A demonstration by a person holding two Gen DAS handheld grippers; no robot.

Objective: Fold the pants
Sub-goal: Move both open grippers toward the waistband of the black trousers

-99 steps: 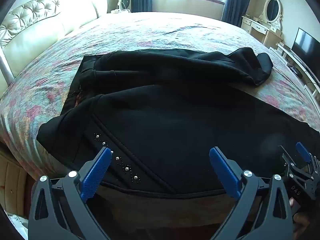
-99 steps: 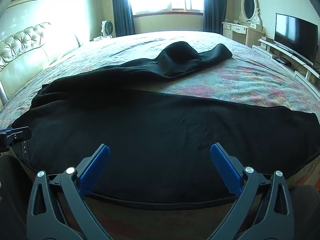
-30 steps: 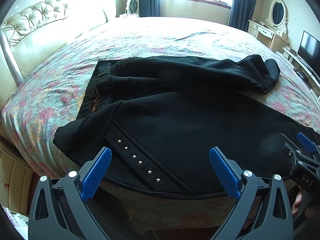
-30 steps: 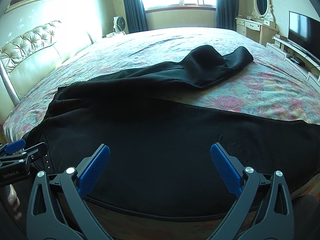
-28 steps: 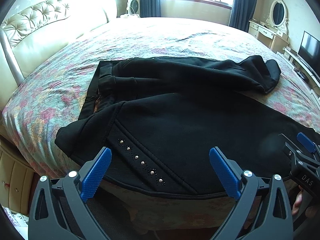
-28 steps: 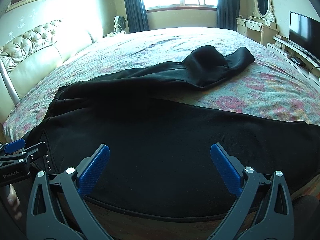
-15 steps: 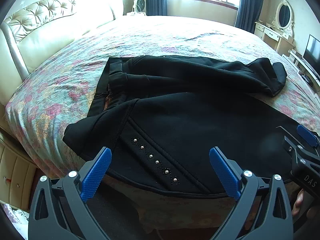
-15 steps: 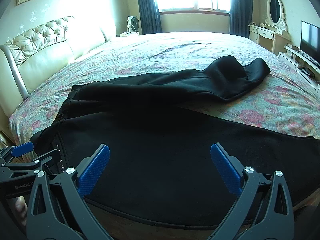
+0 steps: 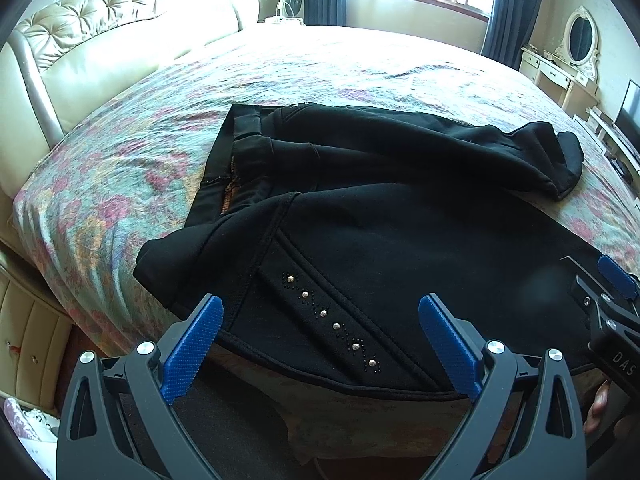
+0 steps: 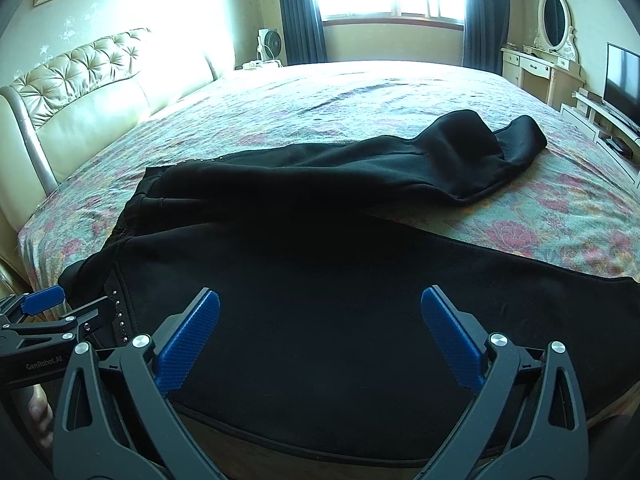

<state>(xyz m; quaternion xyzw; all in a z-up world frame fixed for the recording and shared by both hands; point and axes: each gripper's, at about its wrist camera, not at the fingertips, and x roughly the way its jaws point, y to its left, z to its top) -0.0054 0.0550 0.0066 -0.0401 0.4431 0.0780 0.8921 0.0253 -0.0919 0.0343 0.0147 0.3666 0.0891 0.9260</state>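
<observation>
We see the pants (image 9: 380, 216) running left-right ahead of both tongs, left (image 9: 320, 344) (seemingly nearer the waistband) and right (image 10: 320, 336), agape and empty.

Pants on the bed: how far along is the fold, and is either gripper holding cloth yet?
Done: the black pants lie spread on the floral bedspread, waistband toward the headboard, far leg bunched at its end. In hand: nothing; the left gripper and right gripper are both open at the near edge, clamping no fabric. Left: every fold, starting probably with laying one leg over the other.
</observation>
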